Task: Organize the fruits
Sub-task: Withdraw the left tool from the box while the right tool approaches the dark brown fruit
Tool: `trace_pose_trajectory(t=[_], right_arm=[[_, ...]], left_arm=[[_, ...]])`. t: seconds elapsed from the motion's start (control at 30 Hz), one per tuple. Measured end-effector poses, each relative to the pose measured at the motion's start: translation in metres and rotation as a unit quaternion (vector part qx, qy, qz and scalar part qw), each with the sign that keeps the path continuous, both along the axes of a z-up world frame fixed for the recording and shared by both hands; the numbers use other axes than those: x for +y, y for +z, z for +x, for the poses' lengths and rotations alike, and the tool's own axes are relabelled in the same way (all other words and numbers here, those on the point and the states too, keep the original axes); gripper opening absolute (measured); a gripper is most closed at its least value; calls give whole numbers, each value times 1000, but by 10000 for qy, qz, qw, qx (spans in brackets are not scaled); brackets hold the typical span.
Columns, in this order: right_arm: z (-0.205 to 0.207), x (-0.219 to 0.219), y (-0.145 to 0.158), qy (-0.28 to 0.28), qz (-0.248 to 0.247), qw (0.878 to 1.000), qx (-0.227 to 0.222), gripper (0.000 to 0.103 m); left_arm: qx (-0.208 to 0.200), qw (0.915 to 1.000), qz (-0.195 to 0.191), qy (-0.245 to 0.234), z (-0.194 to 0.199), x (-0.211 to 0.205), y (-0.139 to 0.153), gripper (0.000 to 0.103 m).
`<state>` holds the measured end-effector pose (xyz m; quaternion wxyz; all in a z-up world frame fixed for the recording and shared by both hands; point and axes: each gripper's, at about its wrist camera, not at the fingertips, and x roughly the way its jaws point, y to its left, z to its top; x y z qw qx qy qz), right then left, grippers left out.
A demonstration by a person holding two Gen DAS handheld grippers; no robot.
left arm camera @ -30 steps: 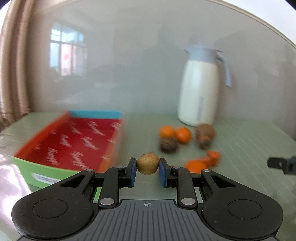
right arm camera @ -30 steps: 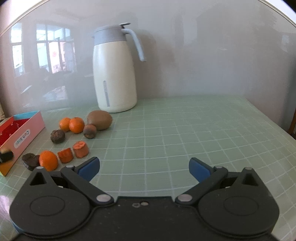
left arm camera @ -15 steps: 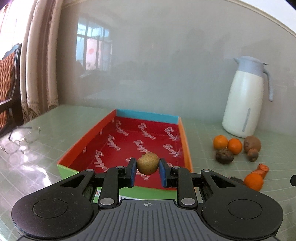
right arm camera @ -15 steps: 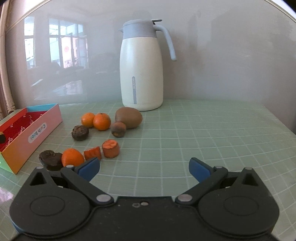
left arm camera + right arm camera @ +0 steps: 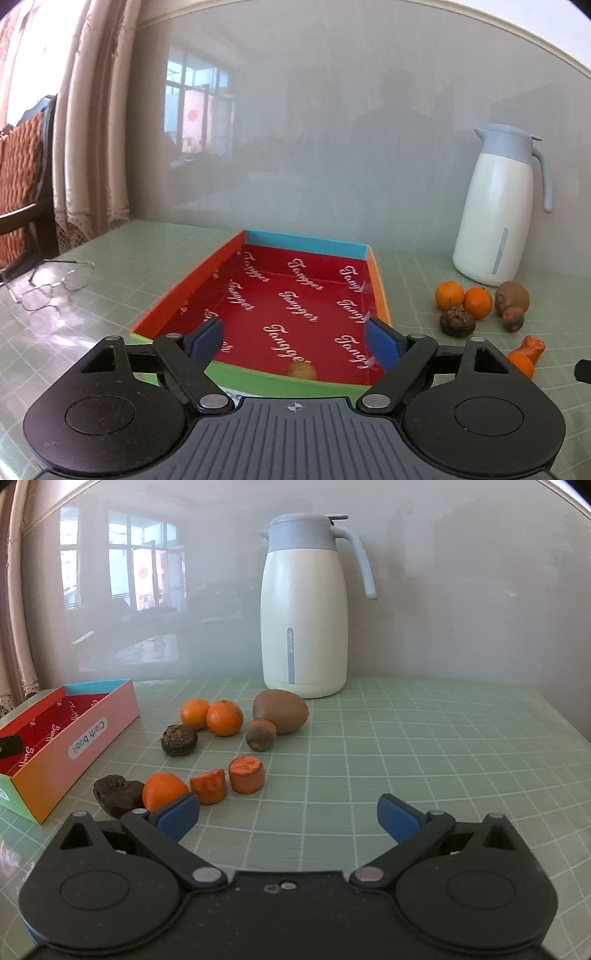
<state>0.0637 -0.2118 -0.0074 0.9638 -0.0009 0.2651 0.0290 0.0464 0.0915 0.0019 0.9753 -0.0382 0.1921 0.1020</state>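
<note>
My left gripper [image 5: 295, 338] is open above the near end of the red-lined box [image 5: 295, 295]. A small yellow-brown fruit [image 5: 302, 370] lies inside the box by its near wall, below the open jaws. My right gripper [image 5: 288, 814] is open and empty above the table. Ahead of it lie two oranges [image 5: 224, 717], a kiwi [image 5: 280, 710], a small brown fruit [image 5: 260, 734], two dark wrinkled fruits [image 5: 178, 739], another orange [image 5: 164, 791] and two carrot pieces [image 5: 246, 774]. The box also shows at the left of the right wrist view [image 5: 92, 734].
A white thermos jug [image 5: 304, 627] stands against the back wall behind the fruit. Glasses [image 5: 55, 284] lie on the table left of the box. A chair [image 5: 22, 192] stands past the table's left edge. The green gridded table [image 5: 424, 746] stretches to the right.
My left gripper opened and let go of the yellow-brown fruit, which now lies in the box. The right gripper moved closer to the fruit pile.
</note>
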Motion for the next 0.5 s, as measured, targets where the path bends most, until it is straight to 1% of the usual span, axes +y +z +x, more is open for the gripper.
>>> trace_pose_trajectory(t=[0.03, 0.1, 0.17, 0.27, 0.4, 0.5], right_arm=[[0, 0, 0, -1, 5, 10000, -1, 103], [-1, -1, 0, -2, 24, 10000, 0, 103], [-2, -1, 1, 3, 20, 10000, -15, 103], [-3, -2, 3, 53, 46, 10000, -66, 103], [-3, 0, 2, 84, 59, 9999, -12, 103], [-9, 1, 6, 98, 72, 9998, -180, 103]], left_arm=[[-23, 10000, 25, 12, -2, 0, 1, 86], [-87, 9999, 102, 60, -6, -2, 2, 96], [-115, 9996, 241, 98, -9, -5, 4, 100], [-135, 9993, 341, 101, -12, -7, 6, 102], [-111, 9987, 461, 160, -16, -6, 8, 103], [-126, 9986, 463, 229, -21, -2, 9, 103]])
